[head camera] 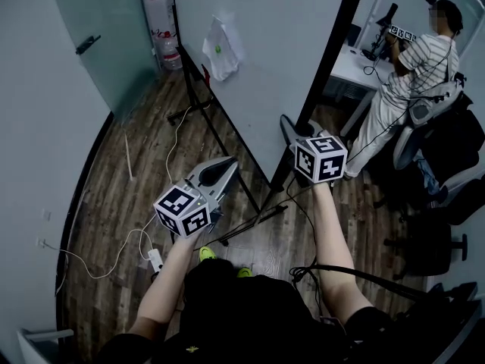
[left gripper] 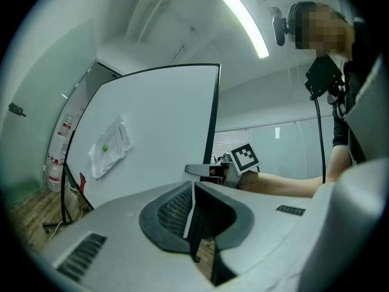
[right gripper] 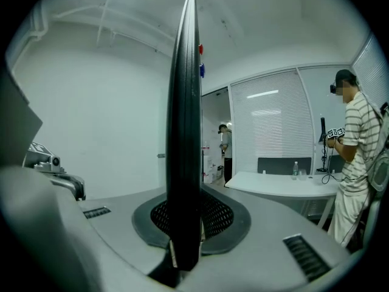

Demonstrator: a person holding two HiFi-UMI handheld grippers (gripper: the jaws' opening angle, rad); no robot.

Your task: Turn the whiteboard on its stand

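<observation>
Wood-plank floor (head camera: 136, 196) fills a pale-walled room, and the whiteboard (head camera: 258, 67) stands on it on a black stand (head camera: 220, 139), running from the far edge of the floor toward the person. A clear sleeve of paper (head camera: 222, 48) hangs on the face of the whiteboard.

The left gripper (head camera: 229, 163) is held out level in front of that face, near it but not touching. Its jaws are together with nothing between them.

The right gripper (head camera: 299, 131) is at the whiteboard's near upright edge. Its jaws are clamped on the black frame of that edge, one pad on each side.

The left gripper view alone shows the whole white face of the whiteboard, the ceiling light strip (left gripper: 243, 20), and the right gripper from the side, on the edge at about mid height. The right gripper view alone shows the whiteboard edge-on as a narrow dark blade, with a red magnet (right gripper: 199, 48) and a blue magnet (right gripper: 201, 70) high on it. It also shows the window blinds (right gripper: 273, 126) and someone in a far doorway (right gripper: 226, 145).

To the right of the whiteboard, a second person in a striped shirt (head camera: 413, 74) stands at a white desk (head camera: 352, 67). Only the head view shows the white cable (head camera: 114, 264) trailing over the floor near its left edge.
</observation>
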